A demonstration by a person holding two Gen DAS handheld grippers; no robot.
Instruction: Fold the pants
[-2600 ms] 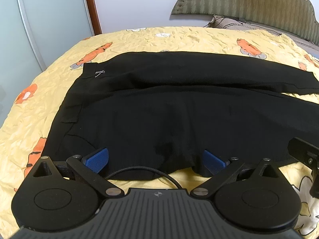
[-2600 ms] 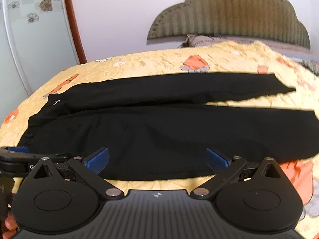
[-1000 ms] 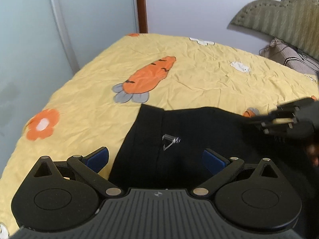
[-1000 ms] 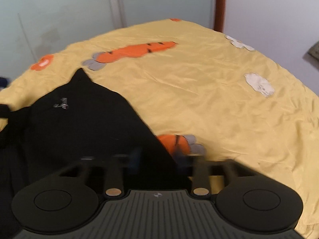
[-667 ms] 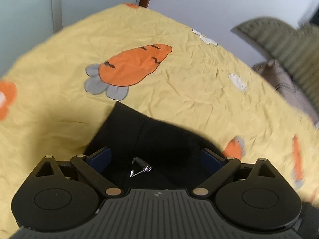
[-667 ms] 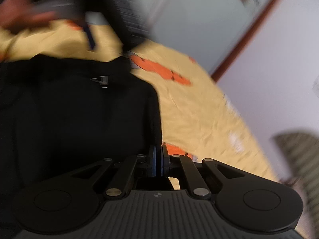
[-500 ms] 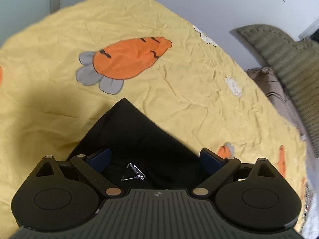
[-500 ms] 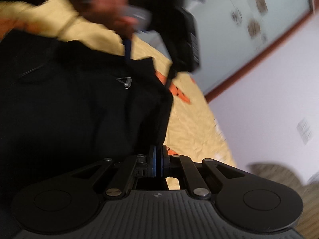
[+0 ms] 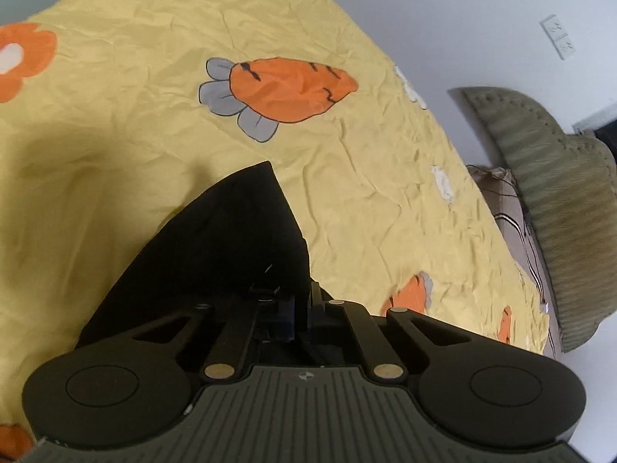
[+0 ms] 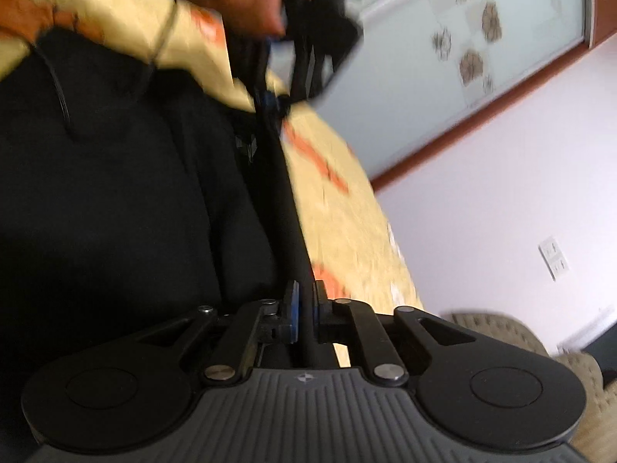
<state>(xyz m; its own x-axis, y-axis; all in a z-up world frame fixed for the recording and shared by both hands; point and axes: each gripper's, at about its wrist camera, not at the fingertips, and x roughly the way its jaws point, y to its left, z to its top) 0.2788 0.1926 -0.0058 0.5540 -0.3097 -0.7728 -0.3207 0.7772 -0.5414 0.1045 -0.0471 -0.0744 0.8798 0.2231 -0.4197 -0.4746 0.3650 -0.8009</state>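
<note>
Left tool (image 9: 302,310) just clamped together; right tool (image 10: 304,308) pinched tight, angled downward.

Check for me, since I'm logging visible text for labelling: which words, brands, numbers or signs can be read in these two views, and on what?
No readable text in either view.
Left gripper housing: a small round emblem, no letters.
Right gripper housing: the same emblem, no letters.
Black pants: a pale mark near the waistband, too blurred to read.
Yellow bedspread: carrot and flower pictures only.

Even daylight is filling both views; the right view is smearing with motion blur, fisheye edges bending.
</note>
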